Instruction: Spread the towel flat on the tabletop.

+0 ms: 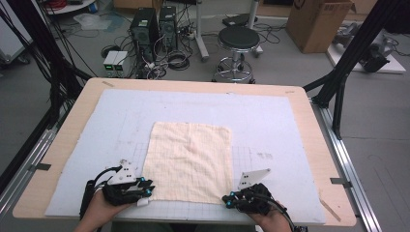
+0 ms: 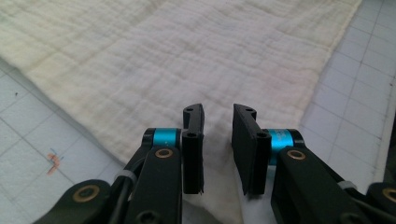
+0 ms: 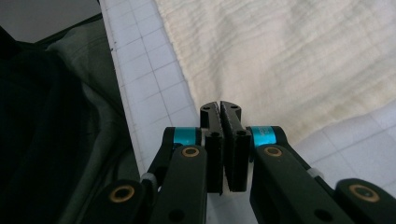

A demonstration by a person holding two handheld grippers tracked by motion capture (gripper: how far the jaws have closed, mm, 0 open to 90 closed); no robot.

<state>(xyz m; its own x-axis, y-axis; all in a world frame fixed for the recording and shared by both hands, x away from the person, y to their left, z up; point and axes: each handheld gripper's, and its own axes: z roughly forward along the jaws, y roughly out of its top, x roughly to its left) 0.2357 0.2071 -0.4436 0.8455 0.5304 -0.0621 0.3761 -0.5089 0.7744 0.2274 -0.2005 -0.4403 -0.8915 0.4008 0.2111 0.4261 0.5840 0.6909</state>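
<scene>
At the near edge of the bench [image 1: 309,121], the left tool [image 1: 145,186] sits at the near left corner of the cream cloth [image 1: 188,157]; in the left gripper view its jaws stand narrowly apart over that corner, with cloth bunched in the gap, and I cannot tell whether the pads press it. The right tool [image 1: 227,199] rests at the cloth's near right corner, its 2 jaws closed together with a thin sliver of cloth edge pinched between them. The cloth lies flat on the pale gridded mat [image 1: 270,125], mid-bench. Beyond the far edge, a black stool [image 1: 238,38] stands on the floor.
</scene>
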